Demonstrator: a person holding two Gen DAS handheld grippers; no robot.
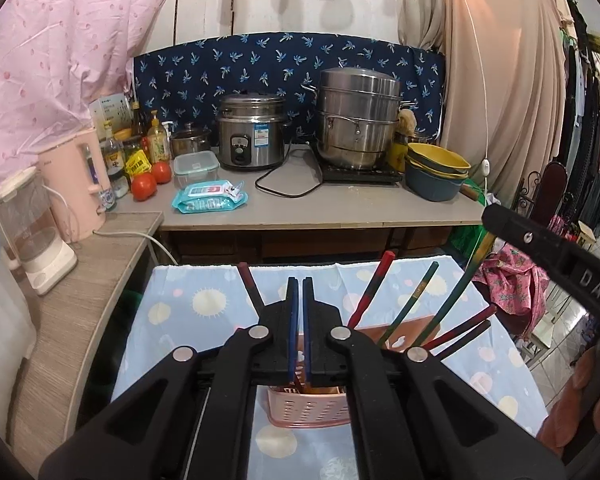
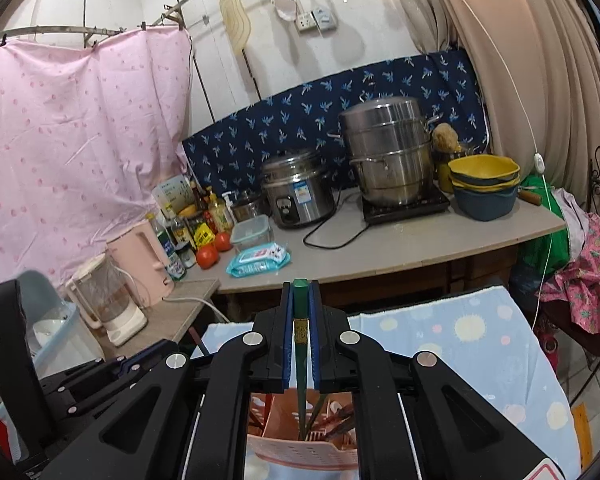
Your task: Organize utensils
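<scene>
We hold the right gripper (image 2: pixel 301 300) clamped on a green chopstick (image 2: pixel 300 344), its tip lowered into the pink holder (image 2: pixel 300 452) on the blue cloth (image 2: pixel 480 340), while our left gripper (image 1: pixel 301 300) stands pressed together, seemingly empty, above the holder.

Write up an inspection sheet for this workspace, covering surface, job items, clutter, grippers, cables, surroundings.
Surface: blue dotted cloth covers the near table.
Job items: pink slotted holder on the cloth, holding several red and green chopsticks that lean outward.
Clutter: nothing seen on the cloth besides the holder.
Grippers: left gripper shut above the holder, nothing visibly between the pads; right gripper shut on a green chopstick whose tip is in the holder.
Cables: black cord loops on the back counter; white cord beside it.
Surroundings: rice cooker, steamer pot, stacked bowls, tomatoes.
</scene>
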